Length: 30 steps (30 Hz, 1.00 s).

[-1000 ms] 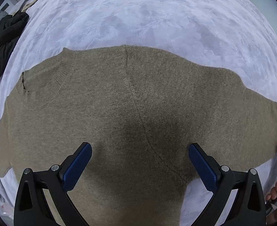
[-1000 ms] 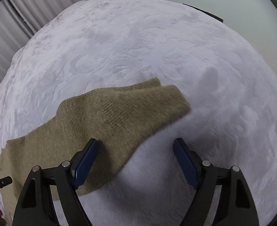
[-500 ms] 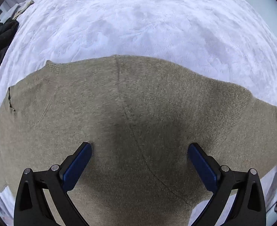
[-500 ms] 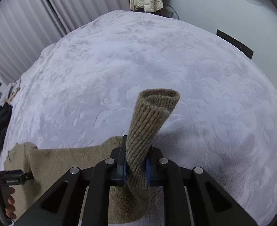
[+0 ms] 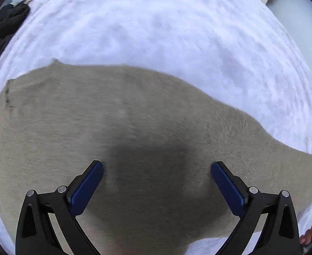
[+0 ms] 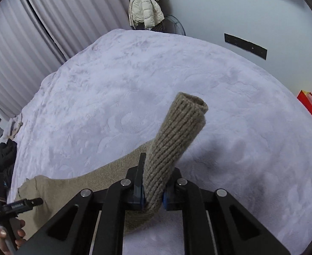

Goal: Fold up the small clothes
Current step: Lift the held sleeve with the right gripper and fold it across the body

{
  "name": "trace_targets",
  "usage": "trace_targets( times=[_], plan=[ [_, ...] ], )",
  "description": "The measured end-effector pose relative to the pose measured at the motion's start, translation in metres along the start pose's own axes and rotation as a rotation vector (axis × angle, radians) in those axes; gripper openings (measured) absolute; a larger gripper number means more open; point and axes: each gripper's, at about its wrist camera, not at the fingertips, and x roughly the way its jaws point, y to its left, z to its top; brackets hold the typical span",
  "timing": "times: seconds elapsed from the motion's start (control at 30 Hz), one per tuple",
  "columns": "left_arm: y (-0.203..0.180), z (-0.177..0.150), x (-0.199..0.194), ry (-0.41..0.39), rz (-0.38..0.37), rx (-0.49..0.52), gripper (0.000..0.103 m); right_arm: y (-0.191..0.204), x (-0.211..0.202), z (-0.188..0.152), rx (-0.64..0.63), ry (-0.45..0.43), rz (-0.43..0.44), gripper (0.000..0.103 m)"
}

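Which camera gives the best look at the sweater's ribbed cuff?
The right wrist view: the cuff sticks up, pinched in the right tongs. The left wrist view shows only the sweater body, blurred, no cuff.

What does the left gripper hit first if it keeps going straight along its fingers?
Most likely the sweater: the left gripper, jaws open, points down at its spread body, its shadow just ahead of the fingers. Beyond that lies the blanket. The frame is blurred, so the gap is unclear.
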Motion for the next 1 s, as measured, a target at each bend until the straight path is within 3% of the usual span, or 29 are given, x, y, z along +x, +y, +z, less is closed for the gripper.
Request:
trace_targets(
  times=[0.07, 0.17, 0.3, 0.37, 0.53, 0.63, 0.77, 0.87, 1.0],
  plan=[
    [-0.015, -0.002, 0.019, 0.021, 0.086, 0.048, 0.103, -0.006, 0.023, -0.008, -0.003, 0.083, -0.053, 0.012],
    [-0.020, -0.001, 0.015, 0.001, 0.112, 0.061, 0.103, -0.015, 0.046, -0.023, -0.021, 0.151, -0.084, 0.013],
    [-0.022, 0.012, 0.000, -0.040, 0.108, 0.027, 0.103, -0.013, 0.042, -0.022, -0.030, 0.128, -0.073, 0.013],
    [-0.019, 0.018, 0.024, 0.030, 0.124, 0.053, 0.103, -0.007, 0.035, -0.018, -0.050, 0.117, -0.075, 0.013],
    [-0.016, 0.014, 0.009, 0.004, 0.097, 0.085, 0.103, 0.025, -0.001, -0.004, -0.105, 0.051, -0.071, 0.013],
    [0.002, -0.011, -0.002, -0.001, 0.046, 0.095, 0.103, 0.065, -0.028, 0.004, -0.161, -0.005, -0.062, 0.013],
    [0.015, -0.018, -0.001, 0.049, 0.016, 0.162, 0.103, 0.133, -0.060, 0.003, -0.234, -0.042, -0.031, 0.013],
    [0.069, -0.014, -0.031, 0.016, -0.037, 0.103, 0.103, 0.205, -0.075, -0.008, -0.325, -0.057, 0.013, 0.013],
    [0.178, -0.013, -0.056, -0.007, -0.038, -0.049, 0.103, 0.304, -0.075, -0.038, -0.419, -0.044, 0.095, 0.013]
  ],
)
